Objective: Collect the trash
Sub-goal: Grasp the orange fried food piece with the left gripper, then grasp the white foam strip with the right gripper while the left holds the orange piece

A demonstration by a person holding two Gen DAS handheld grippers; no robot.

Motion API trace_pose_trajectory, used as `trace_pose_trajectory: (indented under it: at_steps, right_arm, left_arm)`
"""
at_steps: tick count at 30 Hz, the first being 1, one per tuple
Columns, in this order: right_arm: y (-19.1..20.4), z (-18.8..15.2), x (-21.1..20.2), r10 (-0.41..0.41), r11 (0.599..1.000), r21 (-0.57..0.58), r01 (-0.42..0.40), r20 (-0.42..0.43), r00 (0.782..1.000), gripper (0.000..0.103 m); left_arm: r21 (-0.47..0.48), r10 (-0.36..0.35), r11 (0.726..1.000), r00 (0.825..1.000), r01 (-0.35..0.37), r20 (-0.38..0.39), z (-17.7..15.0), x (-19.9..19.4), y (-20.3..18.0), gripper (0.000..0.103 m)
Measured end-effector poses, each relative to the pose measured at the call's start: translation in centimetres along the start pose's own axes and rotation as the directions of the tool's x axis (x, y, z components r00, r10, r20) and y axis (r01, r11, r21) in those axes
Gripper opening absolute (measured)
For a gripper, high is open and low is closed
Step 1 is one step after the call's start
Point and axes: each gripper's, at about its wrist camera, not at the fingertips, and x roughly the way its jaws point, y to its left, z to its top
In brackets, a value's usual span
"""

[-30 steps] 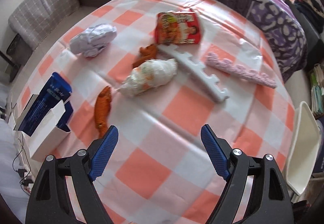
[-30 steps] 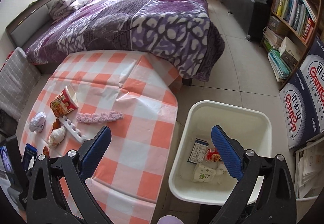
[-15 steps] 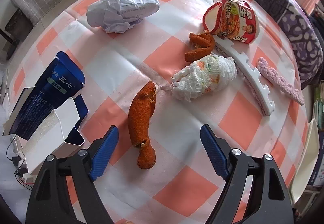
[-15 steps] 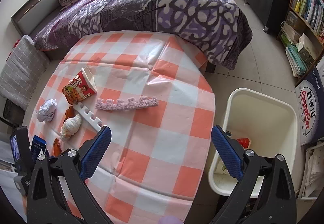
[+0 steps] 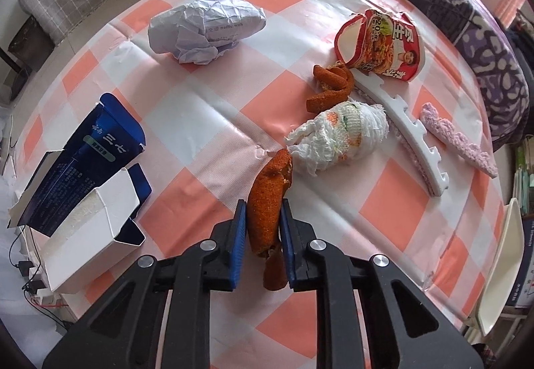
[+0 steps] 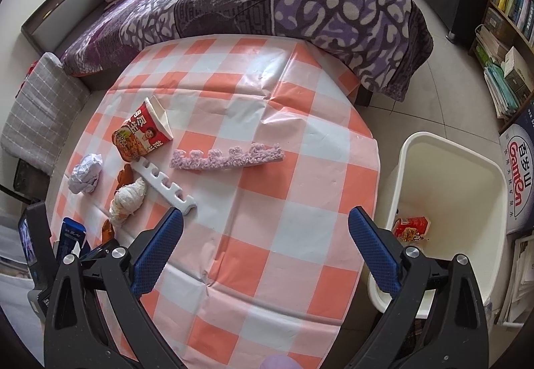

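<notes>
**One scrap gripped, most trash still out**

My left gripper [image 5: 263, 228] pinches the orange peel strip [image 5: 267, 198] on the checked table [image 6: 267, 235]. My right gripper [image 6: 265, 248] hangs empty, jaws wide. Beyond lie tissue wad [image 5: 337, 138], crumpled paper [image 5: 207, 28], noodle cup [image 5: 380, 45]; the bin [image 6: 450, 148] holds little.

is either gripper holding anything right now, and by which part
The left gripper is shut on the orange peel, pinching it across its near half. The right gripper is open over the table and holds nothing.
</notes>
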Motion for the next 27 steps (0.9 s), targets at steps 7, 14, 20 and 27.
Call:
trace_pose_trajectory:
  at_steps: [7,14,20,27]
  right_arm:
    - [0.0,-0.7,1.7,-0.02,1.0,-0.016,0.019,-0.048,0.999,0.095]
    - [4.1,-1.6,4.0,-0.023,0.953,-0.301,0.02,-0.008,1.0,0.085]
    - [8.6,-1.4,6.7,0.036,0.886,-0.46,-0.055,-0.048,0.998,0.078]
    - [12.9,-1.6,10.5,-0.026,0.811,-0.585,-0.013,-0.059,0.998,0.065]
  left_arm:
    - [-0.023,-0.082,0.996,0.987,0.086,0.137,0.3,-6.2,-0.4,0.019]
    - [0.008,-0.137,0.99,0.938,0.142,0.32,0.6,-13.9,-0.1,0.02]
    - [-0.05,-0.137,0.986,0.941,0.16,0.31,1.5,-13.8,2.2,0.02]
    - [-0.058,-0.116,0.988,0.937,0.142,0.329,1.6,-14.3,3.4,0.02]
